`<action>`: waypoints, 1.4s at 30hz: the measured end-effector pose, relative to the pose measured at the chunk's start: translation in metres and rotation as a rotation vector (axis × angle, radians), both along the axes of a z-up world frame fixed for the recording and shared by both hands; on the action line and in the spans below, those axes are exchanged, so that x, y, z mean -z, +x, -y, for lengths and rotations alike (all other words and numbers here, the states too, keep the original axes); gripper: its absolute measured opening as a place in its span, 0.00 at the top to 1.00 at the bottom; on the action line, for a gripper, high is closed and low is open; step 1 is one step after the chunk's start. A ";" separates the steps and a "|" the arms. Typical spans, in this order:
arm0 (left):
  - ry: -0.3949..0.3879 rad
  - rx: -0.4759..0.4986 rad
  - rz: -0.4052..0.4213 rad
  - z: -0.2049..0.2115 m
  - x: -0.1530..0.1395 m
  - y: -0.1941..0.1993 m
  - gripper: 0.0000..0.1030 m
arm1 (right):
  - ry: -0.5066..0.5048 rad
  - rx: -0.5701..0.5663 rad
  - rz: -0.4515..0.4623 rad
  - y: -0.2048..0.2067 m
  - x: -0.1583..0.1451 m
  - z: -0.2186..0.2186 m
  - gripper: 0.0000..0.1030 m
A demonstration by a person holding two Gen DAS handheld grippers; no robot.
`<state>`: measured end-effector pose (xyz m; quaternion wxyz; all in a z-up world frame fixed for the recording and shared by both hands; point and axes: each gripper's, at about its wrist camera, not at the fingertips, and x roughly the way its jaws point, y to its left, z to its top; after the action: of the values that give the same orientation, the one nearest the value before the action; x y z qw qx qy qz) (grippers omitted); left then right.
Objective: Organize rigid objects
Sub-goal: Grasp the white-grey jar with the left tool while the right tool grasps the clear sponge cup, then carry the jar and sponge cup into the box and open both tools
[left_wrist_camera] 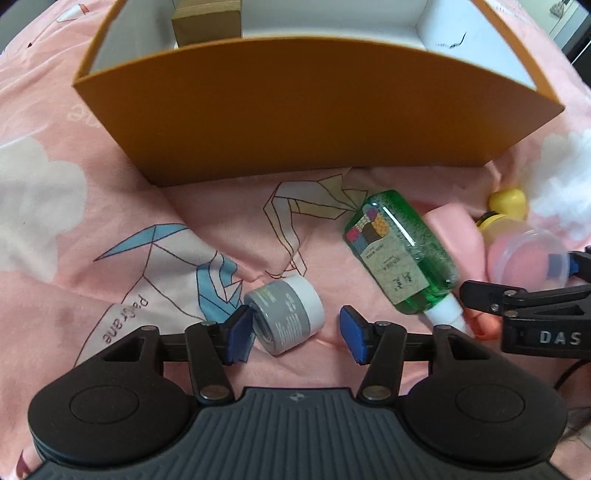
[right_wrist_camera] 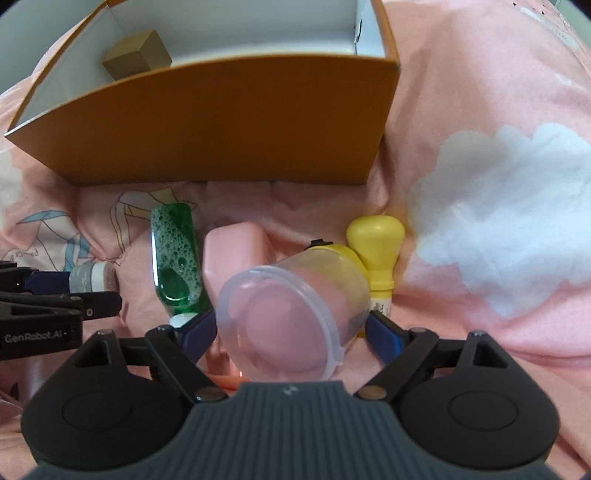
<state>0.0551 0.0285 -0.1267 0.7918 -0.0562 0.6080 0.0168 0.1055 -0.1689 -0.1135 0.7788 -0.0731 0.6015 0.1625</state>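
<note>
An orange box with a white inside stands on the pink bedsheet and holds a brown carton. My left gripper is open around a small grey jar with a white lid; its left pad touches the jar. A green soap bottle lies to the right. My right gripper is shut on a clear plastic cup lying on its side. The orange box, green bottle and brown carton also show in the right wrist view.
A pink soap-like block and a yellow bulb-topped bottle lie behind the cup. The bedsheet is rumpled with cloud prints. The left gripper's finger shows at the right wrist view's left edge.
</note>
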 end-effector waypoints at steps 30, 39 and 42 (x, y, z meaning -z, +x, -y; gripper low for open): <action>-0.149 -0.037 0.120 -0.019 -0.053 -0.016 0.61 | 0.155 0.014 0.096 -0.007 -0.059 0.016 0.21; -0.206 -0.020 0.208 -0.012 -0.090 -0.023 0.61 | 0.214 -0.013 0.105 -0.009 -0.083 0.016 0.21; -0.224 -0.015 0.250 -0.012 -0.105 -0.021 0.61 | 0.236 -0.037 0.130 -0.010 -0.095 0.013 0.21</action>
<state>0.0343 0.0408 -0.0221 0.8498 -0.1503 0.5026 -0.0520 0.0951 -0.1819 -0.0183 0.8161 -0.0024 0.5251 0.2413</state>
